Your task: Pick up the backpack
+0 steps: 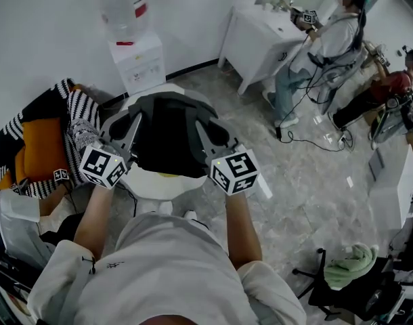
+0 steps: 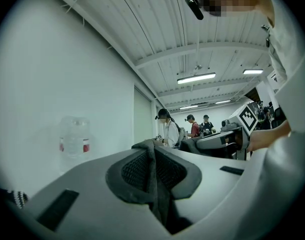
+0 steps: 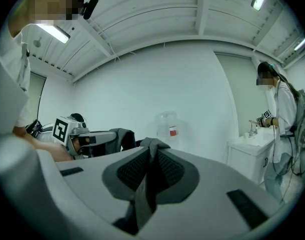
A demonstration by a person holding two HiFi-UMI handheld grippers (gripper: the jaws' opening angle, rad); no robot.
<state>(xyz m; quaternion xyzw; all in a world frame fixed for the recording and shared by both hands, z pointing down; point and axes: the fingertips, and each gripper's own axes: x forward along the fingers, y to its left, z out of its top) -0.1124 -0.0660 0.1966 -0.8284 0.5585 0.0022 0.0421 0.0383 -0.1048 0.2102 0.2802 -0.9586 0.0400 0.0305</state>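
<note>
Head view, rounded black fabric backpack [image 1: 167, 137], flat woven strap [image 2: 152, 174]

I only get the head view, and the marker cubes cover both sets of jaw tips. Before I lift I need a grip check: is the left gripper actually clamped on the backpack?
Observer: Yes. The left gripper view shows the left gripper closed on a grey strap, which is pinched upright between the pads.
Operator: And the right one?
Observer: It's the same there. The right gripper view shows the right gripper closed on a second strap, which runs down between its pads.
Operator: Is either strap close to slipping out at the tips?
Observer: Not that I can see. Both straps stick up past the pads' far ends.
</note>
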